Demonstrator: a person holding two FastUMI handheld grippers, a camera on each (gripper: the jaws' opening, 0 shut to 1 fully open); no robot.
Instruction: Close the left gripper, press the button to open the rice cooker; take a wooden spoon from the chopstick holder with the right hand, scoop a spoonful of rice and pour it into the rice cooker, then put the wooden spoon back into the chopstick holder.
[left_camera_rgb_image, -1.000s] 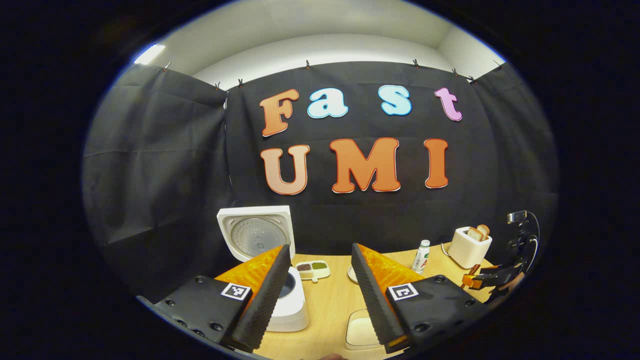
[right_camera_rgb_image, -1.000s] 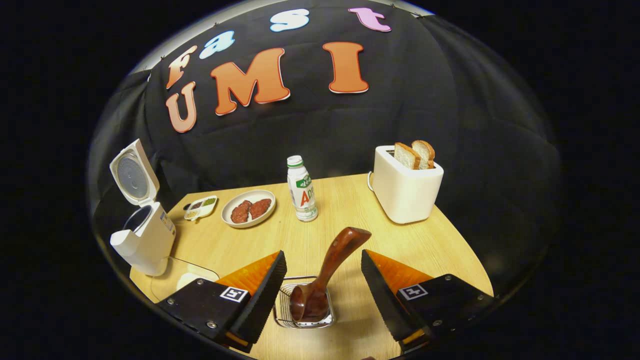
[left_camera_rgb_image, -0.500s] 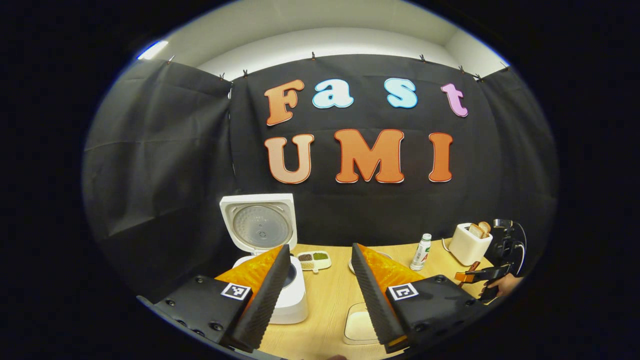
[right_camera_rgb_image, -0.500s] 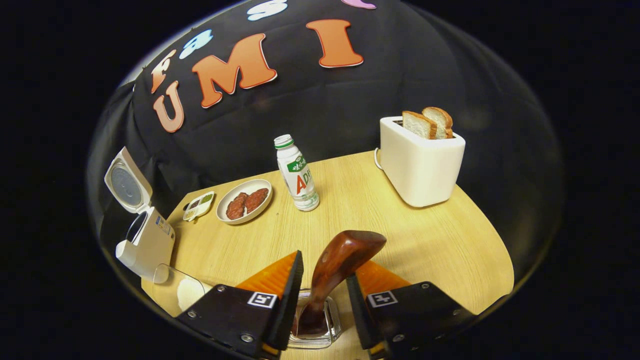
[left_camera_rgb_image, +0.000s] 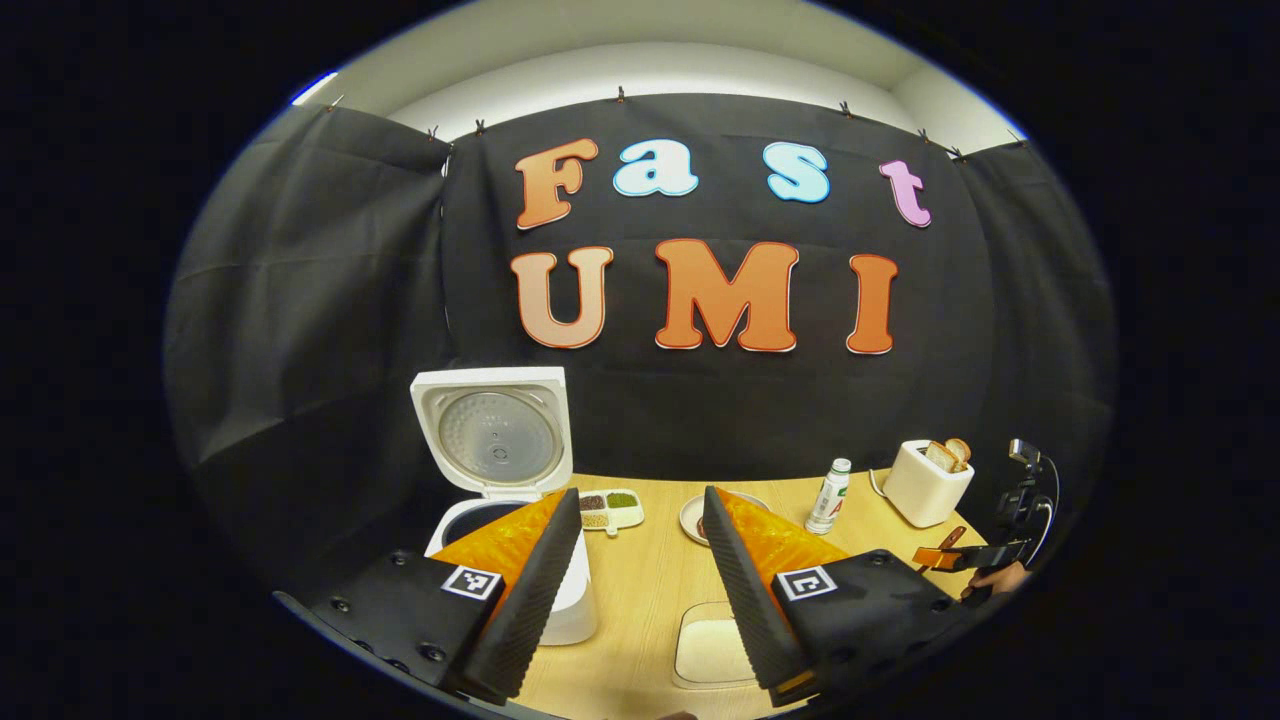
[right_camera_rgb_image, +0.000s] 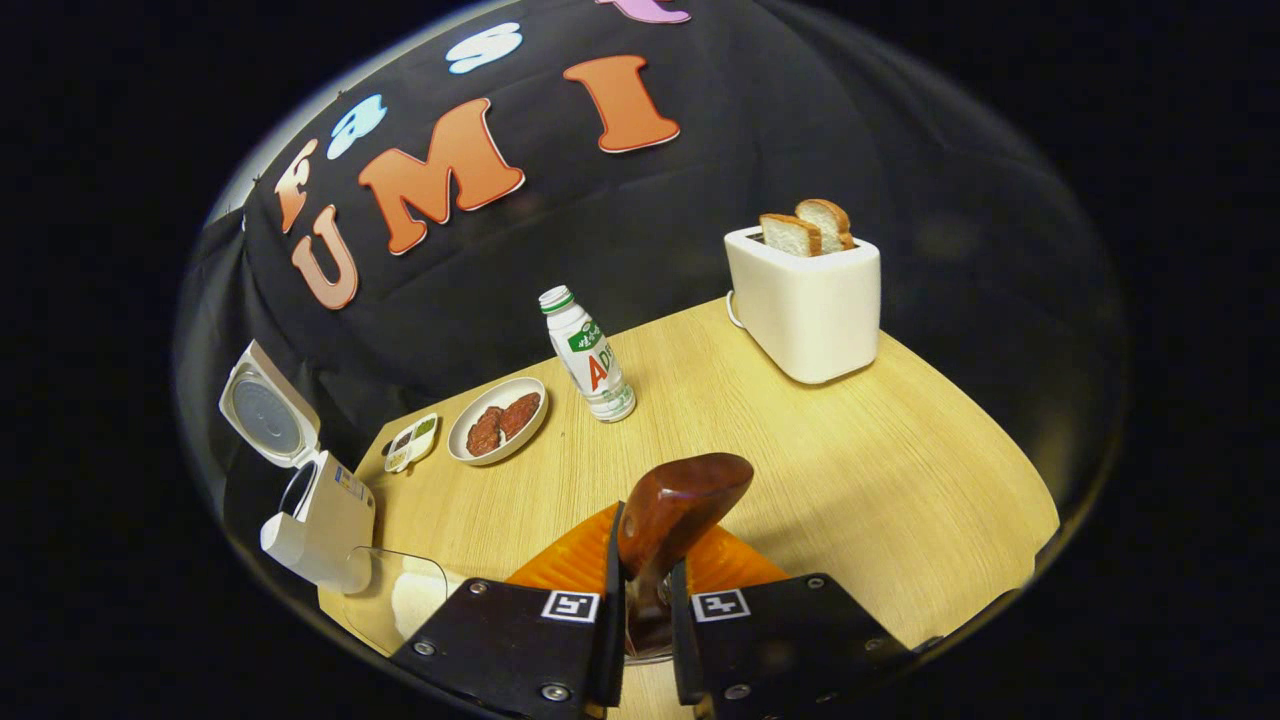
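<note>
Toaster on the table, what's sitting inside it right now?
Two bread slices stand in the toaster, tops sticking out. Their lower halves are hidden by its body.

Your spoon (right_camera_rgb_image: 680, 505) is dark, glossy polished wood, and the worktop (right_camera_rgb_image: 850, 470) under it is pale matt wood with fine grain. The cooker (left_camera_rgb_image: 495, 440) and toaster (right_camera_rgb_image: 805, 300) look like smooth white plastic.

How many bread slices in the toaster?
2. Both slices stand side by side in the slots of the white toaster at the table's far right: left slice, right slice. Their lower parts are hidden inside.
</note>
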